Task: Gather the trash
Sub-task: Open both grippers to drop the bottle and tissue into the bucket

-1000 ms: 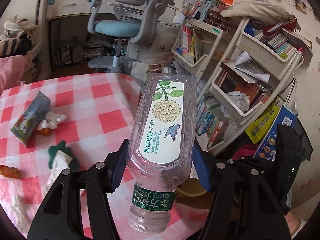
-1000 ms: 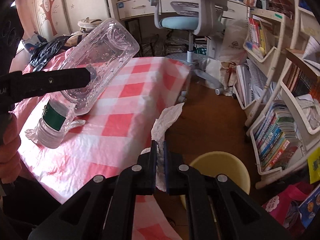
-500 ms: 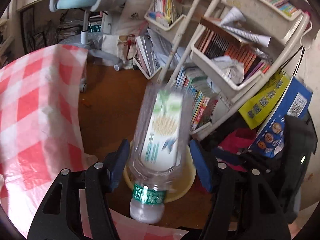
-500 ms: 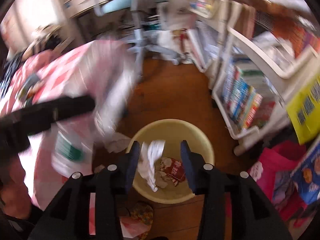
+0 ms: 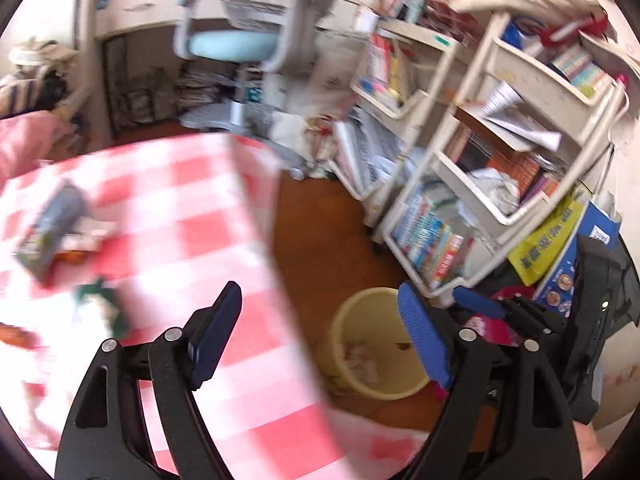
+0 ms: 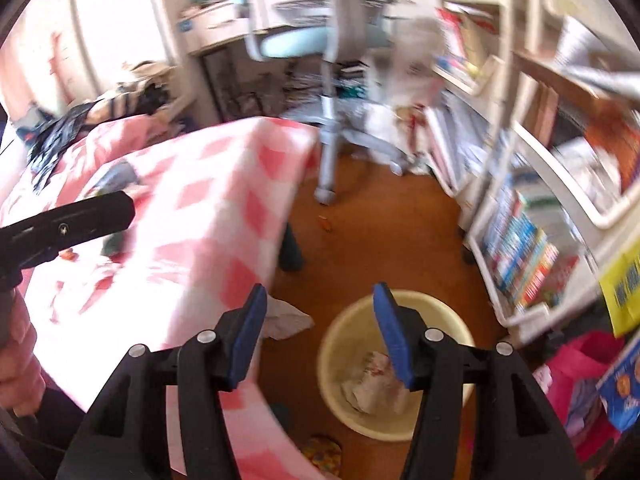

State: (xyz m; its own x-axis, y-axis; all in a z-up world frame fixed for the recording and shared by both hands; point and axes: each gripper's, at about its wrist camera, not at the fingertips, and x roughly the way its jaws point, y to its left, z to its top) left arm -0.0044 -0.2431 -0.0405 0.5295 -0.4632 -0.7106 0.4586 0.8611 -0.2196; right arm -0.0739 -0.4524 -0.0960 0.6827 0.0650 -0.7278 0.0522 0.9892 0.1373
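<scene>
Cluttered and tight, the room leaves little space for the job: a swivel chair [image 5: 236, 40] and desk at the back, leaning bookshelves [image 5: 500, 152] crammed with books on the right, and a brown wooden floor [image 6: 380, 232] between them. Nearest is the table [image 5: 192, 208] under its red-and-white checked cloth, which carries the trash not yet collected: a crumpled snack packet [image 5: 48, 232], some white tissue and a green scrap [image 5: 100, 304], all blurred. On the floor by the table's corner stands the yellow bin [image 6: 400, 364], with crumpled paper and a wrapper already inside. A wad of tissue [image 6: 286, 320] lies on the floor just beside the bin, outside it.

Both tools are empty. The left hand-held gripper [image 5: 320, 336] has its jaws spreading wide with nothing between them, above the table edge and bin. The right hand-held gripper [image 6: 320, 336] is likewise opening, nothing between its pads, poised over the bin.

Chief risk, as I judge it: the tissue on the floor gets overlooked, since it sits low against the hanging cloth. Reaching for it could snag the cloth and drag the table's trash off. Light scraps let go off-centre over the bin could drift past its rim, and the two tools working this near could knock each other or tip the bin
</scene>
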